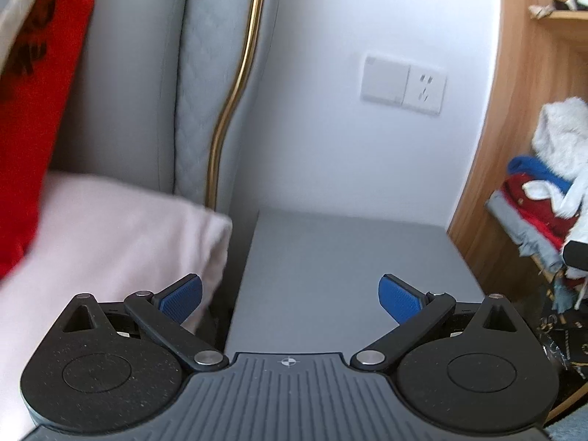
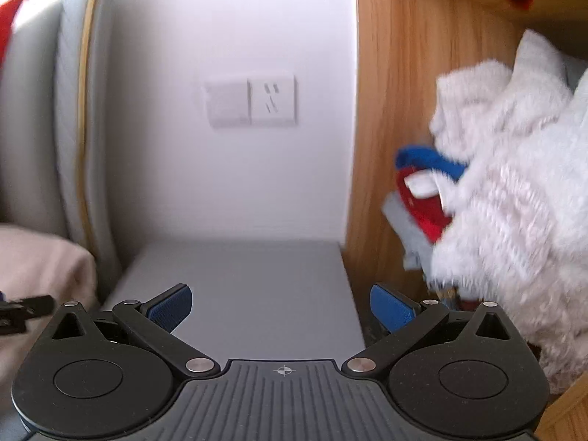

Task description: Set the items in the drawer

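Hovering empty with blue pads spread wide, left gripper (image 1: 290,299) and right gripper (image 2: 281,307) both point at the bare grey nightstand top (image 1: 341,257). Likely step: find the drawer and an item; best to tilt down and see the front before reaching. Drawer itself is not visible, below frame. Candidate items could be the clothes pile (image 2: 514,202) on the wooden shelf (image 2: 389,110) at right, blurred. Bed pillow (image 1: 103,242) at left, cut off.

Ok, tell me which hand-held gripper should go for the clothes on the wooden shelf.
Right. The right hand-held gripper is open beside the fluffy white garment. The left hand-held gripper, also open, sits toward the bed, with the clothes pile at its view's far edge.
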`<state>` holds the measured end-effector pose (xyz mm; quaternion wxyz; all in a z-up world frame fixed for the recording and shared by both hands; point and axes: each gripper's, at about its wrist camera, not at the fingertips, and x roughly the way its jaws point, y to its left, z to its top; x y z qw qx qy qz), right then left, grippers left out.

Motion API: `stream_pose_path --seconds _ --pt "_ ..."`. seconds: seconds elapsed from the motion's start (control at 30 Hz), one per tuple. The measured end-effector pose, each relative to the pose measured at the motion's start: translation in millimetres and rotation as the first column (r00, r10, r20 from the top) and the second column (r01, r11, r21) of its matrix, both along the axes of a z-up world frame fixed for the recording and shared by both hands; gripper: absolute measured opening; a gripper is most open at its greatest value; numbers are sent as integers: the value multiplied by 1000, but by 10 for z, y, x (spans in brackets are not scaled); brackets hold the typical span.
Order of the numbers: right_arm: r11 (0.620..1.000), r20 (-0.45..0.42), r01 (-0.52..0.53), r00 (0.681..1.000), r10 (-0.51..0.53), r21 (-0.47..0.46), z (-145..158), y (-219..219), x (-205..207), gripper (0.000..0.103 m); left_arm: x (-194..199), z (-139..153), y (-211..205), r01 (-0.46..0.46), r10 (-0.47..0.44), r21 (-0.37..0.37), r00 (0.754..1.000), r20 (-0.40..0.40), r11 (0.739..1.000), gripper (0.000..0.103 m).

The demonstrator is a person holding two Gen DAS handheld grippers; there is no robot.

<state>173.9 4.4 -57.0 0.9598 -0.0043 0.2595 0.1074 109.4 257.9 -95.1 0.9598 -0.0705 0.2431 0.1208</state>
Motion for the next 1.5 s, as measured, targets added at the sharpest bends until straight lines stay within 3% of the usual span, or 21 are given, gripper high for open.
stream_pose_path --seconds 0.13,0.3,0.43,0.53,0.63,0.73,0.83,0.97,1.2,1.4,1.5 --pt "999 53 16 998 -14 -49 404 65 -216 103 -184 317 -1 -9 9 26 1000 12 1000 103" --pt "1000 116 5 993 -3 -17 867 36 -664 103 -532 698 9 29 -30 52 1000 8 998 103" --pt "1000 124 3 992 1 -29 1050 41 -1015 103 -954 970 -42 56 -60 122 998 24 991 103" --pt "998 128 1 992 7 -62 1115 91 -1275 103 -1180 1064 -35 80 -84 101 996 37 992 103" --pt "997 131 -2 991 13 -82 1138 128 -1477 103 -1354 1093 -67 89 -91 63 995 36 994 103" --pt "996 162 7 987 7 -91 1140 163 -1691 103 -1467 1061 -149 87 -91 88 995 38 992 103" --pt "998 167 47 985 -39 -45 1100 133 -1861 103 -1576 1019 -257 70 -76 123 996 41 990 103" --pt "991 171 129 978 -122 -30 964 108 -2016 103 -1602 969 -363 114 -118 93 992 38 989 103" --pt "974 189 227 957 -220 -18 890 35 -2072 103 -1548 917 -591 160 -168 148 985 40 976 103" --pt "970 142 240 962 -234 -27 783 -60 -1987 103 -1509 830 -625 174 -178 89 984 31 981 103" --pt "966 125 258 959 -255 -13 746 -102 -1953 103 -1506 811 -653 165 -168 118 986 16 979 103"
